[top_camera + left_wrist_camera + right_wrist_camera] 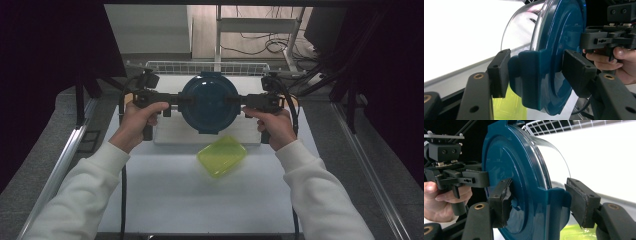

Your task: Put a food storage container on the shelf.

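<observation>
We hold the round clear plastic container with a dark teal clip-on lid [210, 102] between both tools, raised above the white table surface [165, 195] at the far middle of the work area. The left gripper [179, 99] meets it at the lid's nine o'clock and the right gripper [241, 100] at its three o'clock, as seen from the high view. In the left gripper view, the jaws straddle the teal side latch [531, 77] of the lid; the inner pad lies against the latch, while the outer pad stands close to the lid face, so we judge this gripper clamped on the lid edge, or very nearly so. In the right gripper view, the opposite teal latch [557, 202] sits between the jaws in the same manner, one pad touching the lid face and the other just beside the latch. A translucent yellow-green rectangular lid [222, 156] lies flat on the table at six o'clock from the container, near it but apart. A white wire basket [207, 67] stands at twelve o'clock. We judge the two-handed grasp achieved and the container lifted; whether it is to be set down or its latches released remains ahead.
</observation>
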Available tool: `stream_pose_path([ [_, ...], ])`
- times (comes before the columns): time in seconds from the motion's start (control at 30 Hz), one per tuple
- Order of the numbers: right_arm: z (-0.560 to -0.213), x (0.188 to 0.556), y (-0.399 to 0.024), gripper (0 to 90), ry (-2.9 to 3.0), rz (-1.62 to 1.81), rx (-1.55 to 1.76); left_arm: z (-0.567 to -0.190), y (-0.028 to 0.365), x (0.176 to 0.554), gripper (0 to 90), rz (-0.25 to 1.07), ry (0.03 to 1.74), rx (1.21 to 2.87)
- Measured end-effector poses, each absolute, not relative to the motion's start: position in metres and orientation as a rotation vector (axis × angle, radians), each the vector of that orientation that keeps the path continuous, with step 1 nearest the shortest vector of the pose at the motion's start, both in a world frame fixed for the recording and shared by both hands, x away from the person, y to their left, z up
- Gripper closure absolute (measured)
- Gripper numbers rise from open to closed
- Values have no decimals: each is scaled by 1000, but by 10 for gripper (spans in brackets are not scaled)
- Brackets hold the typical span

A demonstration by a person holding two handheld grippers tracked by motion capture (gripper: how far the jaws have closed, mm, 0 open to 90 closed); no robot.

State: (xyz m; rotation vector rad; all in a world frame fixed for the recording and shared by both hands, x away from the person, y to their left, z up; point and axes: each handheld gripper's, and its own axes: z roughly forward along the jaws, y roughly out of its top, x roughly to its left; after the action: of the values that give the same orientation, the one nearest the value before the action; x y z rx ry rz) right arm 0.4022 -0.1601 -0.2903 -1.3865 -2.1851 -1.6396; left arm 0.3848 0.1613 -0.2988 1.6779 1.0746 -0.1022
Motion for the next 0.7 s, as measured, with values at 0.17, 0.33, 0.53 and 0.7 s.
stream_pose_path([
  [0.17, -280, 410, -157, 394, -2207, -1649, -1374, -291, 164, 392, 416, -97, 1074, 1660],
  [0.33, -274, 425, -156, 394, -2190, -1650, -1370, -285, 165, 405, 417, -78, 1077, 1648],
  [0.53, -272, 446, -156, 394, -2185, -1648, -1378, -285, 165, 426, 418, -86, 1090, 1632],
  [0.7, -275, 465, -155, 394, -2167, -1625, -1381, -289, 167, 440, 419, -102, 1112, 1629],
])
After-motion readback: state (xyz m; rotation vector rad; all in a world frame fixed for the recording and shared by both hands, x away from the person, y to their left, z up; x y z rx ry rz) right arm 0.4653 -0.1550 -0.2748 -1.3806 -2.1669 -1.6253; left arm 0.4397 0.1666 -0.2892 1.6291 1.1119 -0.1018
